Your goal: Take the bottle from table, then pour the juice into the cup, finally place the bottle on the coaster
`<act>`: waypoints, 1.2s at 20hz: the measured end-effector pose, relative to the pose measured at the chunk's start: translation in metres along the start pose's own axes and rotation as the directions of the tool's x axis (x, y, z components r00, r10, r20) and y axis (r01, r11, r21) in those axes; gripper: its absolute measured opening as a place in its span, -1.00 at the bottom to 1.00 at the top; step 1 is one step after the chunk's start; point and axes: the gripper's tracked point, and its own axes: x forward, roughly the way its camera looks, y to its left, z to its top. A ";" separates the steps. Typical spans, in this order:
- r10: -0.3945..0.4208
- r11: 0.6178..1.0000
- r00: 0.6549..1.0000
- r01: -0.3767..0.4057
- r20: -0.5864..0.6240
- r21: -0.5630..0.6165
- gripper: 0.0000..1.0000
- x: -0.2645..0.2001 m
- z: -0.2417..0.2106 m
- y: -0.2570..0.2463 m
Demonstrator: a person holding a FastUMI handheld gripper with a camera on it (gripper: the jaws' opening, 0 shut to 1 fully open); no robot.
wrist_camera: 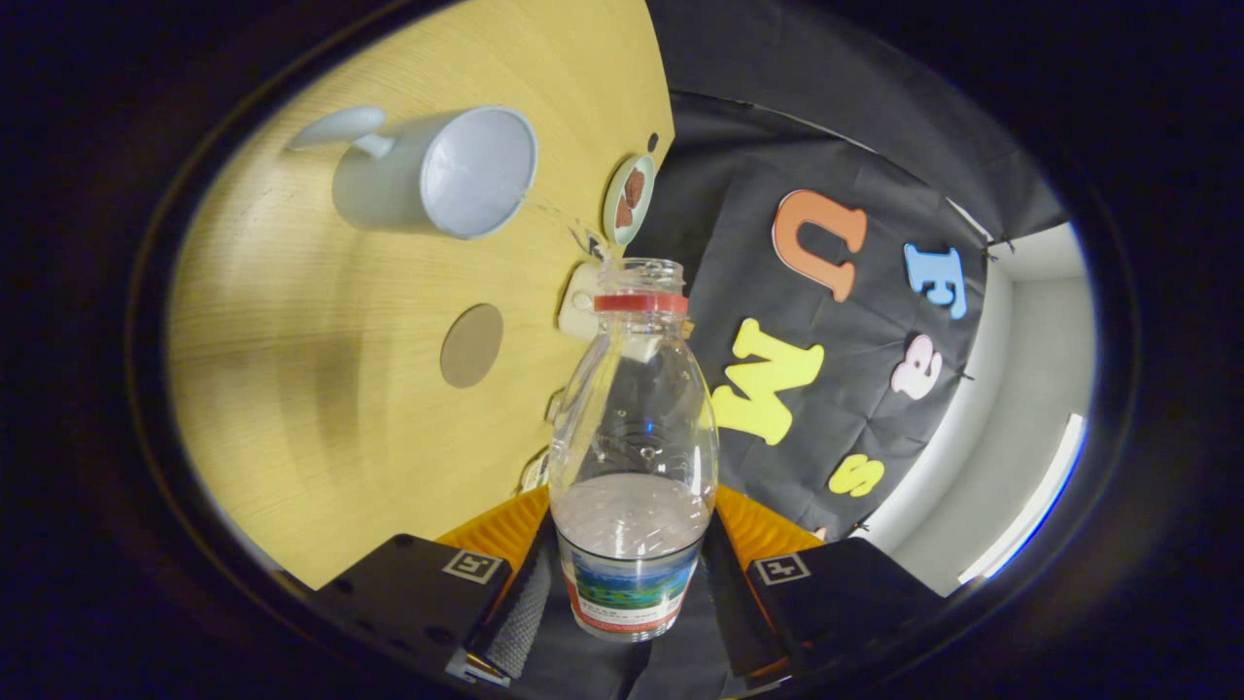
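While the view is tilting over the pale wood-grain table point(292, 369), the gripper point(630, 593) is pinching the clear, ribbed plastic bottle point(632, 437) between both fingers at its labelled base. Uncapped, with a red neck ring, the bottle is holding a little clear liquid low down. Beyond its mouth are sitting a smooth grey-white handled cup point(437, 175) and a flat round brown coaster point(472, 345).

Uncapped bottle point(633, 428) tilted — stream entering cup point(437, 173).
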 end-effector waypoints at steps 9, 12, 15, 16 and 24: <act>0.000 0.999 1.000 0.000 -0.003 -0.053 0.58 0.006 -0.001 -0.010; -0.007 0.998 1.000 0.007 -0.003 -0.068 0.58 0.004 0.001 -0.011; -0.008 0.997 1.000 0.007 -0.004 -0.081 0.58 0.005 0.001 -0.014; -0.010 0.996 1.000 0.010 -0.006 -0.089 0.58 0.005 0.001 -0.016; -0.031 0.988 0.999 0.034 0.020 -0.152 0.58 0.002 0.011 -0.039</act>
